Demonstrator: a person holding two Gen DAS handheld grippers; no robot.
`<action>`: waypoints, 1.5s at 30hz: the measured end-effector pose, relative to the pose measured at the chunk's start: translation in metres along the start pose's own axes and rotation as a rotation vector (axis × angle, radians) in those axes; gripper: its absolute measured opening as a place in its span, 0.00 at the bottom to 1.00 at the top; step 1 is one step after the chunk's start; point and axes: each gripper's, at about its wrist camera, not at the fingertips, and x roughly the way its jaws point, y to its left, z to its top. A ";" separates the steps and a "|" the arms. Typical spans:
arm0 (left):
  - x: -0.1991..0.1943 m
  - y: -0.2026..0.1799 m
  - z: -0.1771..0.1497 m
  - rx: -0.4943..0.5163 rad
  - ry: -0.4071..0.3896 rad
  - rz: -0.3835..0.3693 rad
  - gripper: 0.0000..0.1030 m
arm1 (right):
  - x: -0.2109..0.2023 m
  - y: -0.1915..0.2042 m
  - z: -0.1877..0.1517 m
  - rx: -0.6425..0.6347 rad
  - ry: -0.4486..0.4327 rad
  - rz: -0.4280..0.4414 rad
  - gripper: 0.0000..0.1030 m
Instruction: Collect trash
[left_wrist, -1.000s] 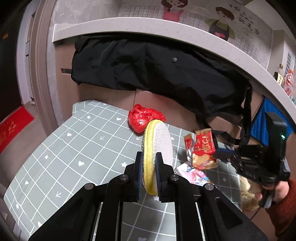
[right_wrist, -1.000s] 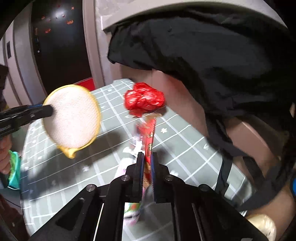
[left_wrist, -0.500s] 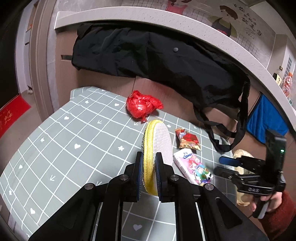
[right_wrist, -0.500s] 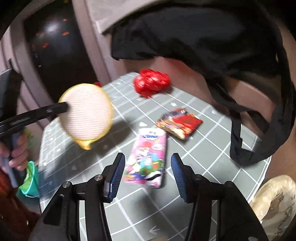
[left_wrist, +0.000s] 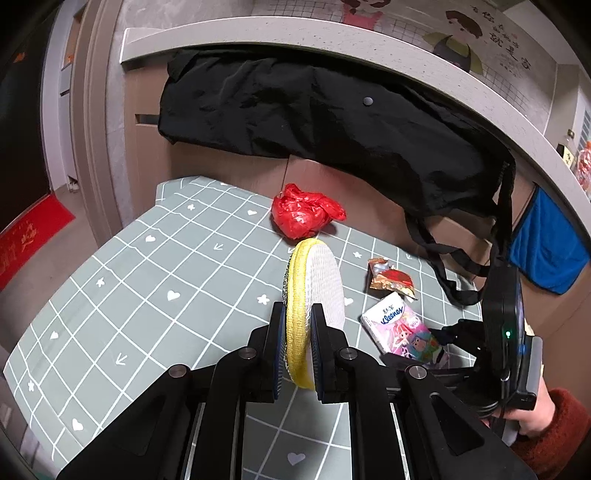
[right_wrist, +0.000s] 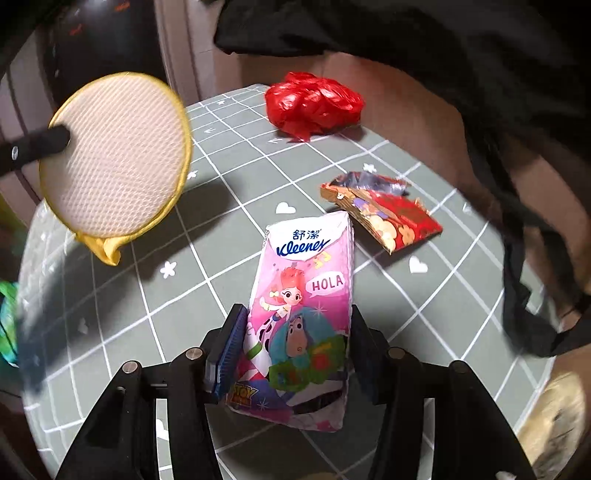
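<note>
My left gripper (left_wrist: 298, 332) is shut on a round yellow-rimmed mesh pad (left_wrist: 314, 291) and holds it on edge above the grey grid-patterned table (left_wrist: 147, 295). The pad also shows in the right wrist view (right_wrist: 114, 158). My right gripper (right_wrist: 295, 343) stands open around a pink Kleenex tissue pack (right_wrist: 306, 306) lying on the table; the fingers (right_wrist: 231, 343) flank it without clearly pressing it. The pack also shows in the left wrist view (left_wrist: 399, 328). A red-gold snack wrapper (right_wrist: 384, 210) lies just beyond the pack. A crumpled red plastic bag (right_wrist: 314, 103) sits at the far table edge.
A black jacket (left_wrist: 332, 122) hangs from a counter ledge behind the table, its straps (left_wrist: 461, 258) dangling by the table's right edge. A blue cloth (left_wrist: 546, 251) hangs at right. A red mat (left_wrist: 26, 236) lies on the floor at left.
My right gripper let go of the snack wrapper, which now lies on the table, opened, and moved down around the tissue pack. My left gripper kept the mesh pad, nearly still.
</note>
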 end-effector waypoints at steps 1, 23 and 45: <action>0.000 -0.001 0.000 0.005 -0.002 0.000 0.13 | -0.004 0.001 -0.001 0.003 -0.007 0.001 0.41; -0.062 -0.103 0.017 0.168 -0.200 -0.060 0.13 | -0.166 -0.039 -0.035 0.124 -0.355 0.007 0.36; -0.065 -0.303 -0.008 0.329 -0.266 -0.300 0.13 | -0.312 -0.163 -0.137 0.372 -0.602 -0.276 0.36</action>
